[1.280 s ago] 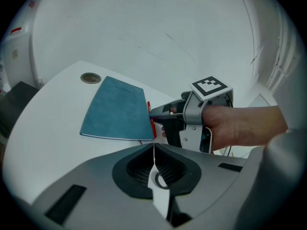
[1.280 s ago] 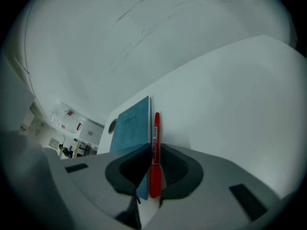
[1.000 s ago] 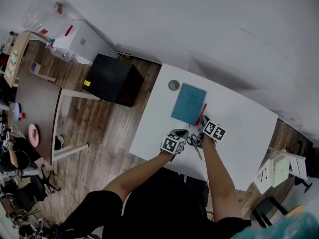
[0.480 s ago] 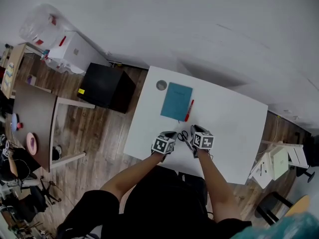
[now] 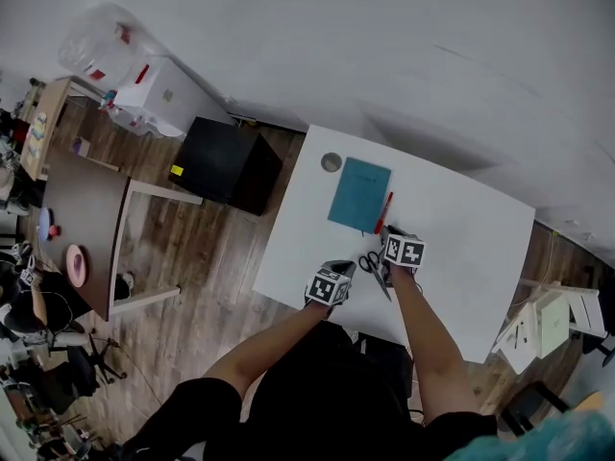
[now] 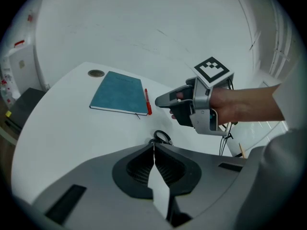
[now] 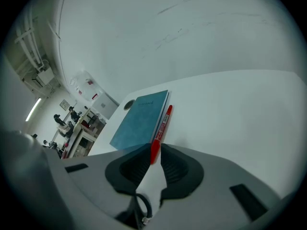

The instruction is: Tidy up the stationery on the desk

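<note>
change: right gripper (image 7: 154, 153) goes from beside scissors (image 5: 370, 262) to red pen's (image 7: 163, 122) end | right fingers (image 7: 180, 169) narrowly apart around it, left fingers (image 6: 139, 169) together, empty | meaning: pen pickup likely next

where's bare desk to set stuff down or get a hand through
Free: the right half of the desk, right of the pen; also the strip left of the notebook. Crowded: near middle, around the scissors and the pen's near end.

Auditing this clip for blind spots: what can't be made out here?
Scissors: the left gripper view shows one handle loop; the left tool hides the rest.
Teal notebook: near edge behind the right tool, right gripper view.
Red pen: print too small, every view.
</note>
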`<state>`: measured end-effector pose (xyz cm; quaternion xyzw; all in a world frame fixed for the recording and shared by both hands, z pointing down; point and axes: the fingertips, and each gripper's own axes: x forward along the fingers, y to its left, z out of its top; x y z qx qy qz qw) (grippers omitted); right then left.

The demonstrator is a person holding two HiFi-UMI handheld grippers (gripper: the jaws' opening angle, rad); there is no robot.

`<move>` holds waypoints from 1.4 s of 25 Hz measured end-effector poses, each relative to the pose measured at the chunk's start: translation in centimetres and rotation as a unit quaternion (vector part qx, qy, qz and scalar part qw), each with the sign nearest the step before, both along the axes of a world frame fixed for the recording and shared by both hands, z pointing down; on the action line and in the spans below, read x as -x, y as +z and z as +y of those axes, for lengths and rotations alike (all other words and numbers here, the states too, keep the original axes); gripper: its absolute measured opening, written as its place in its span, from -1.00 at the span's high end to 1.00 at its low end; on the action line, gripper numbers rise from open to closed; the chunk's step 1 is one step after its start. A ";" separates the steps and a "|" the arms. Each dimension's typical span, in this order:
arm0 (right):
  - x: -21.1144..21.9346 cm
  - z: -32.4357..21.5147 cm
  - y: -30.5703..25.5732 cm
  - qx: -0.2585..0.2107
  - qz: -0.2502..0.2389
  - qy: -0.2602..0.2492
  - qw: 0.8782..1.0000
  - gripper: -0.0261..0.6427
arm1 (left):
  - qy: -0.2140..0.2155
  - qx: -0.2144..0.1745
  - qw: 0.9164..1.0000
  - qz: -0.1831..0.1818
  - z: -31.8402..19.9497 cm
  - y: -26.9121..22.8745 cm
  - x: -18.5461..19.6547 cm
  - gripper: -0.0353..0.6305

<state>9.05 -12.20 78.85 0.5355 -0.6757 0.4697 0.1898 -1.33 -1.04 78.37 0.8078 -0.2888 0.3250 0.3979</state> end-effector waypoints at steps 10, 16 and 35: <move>0.0 -3.7 1.6 0.006 0.021 0.019 1.000 0.73 | -0.007 0.003 1.000 0.008 -1.3 -0.1 1.5 0.85; 0.0 -4.9 1.3 0.005 0.022 0.021 1.000 0.73 | 0.000 -0.002 1.000 0.026 -2.6 -1.3 0.6 0.85; 0.1 -4.6 1.7 0.006 0.009 0.022 1.000 0.73 | -0.009 0.006 0.999 0.034 -2.3 -1.5 0.1 0.85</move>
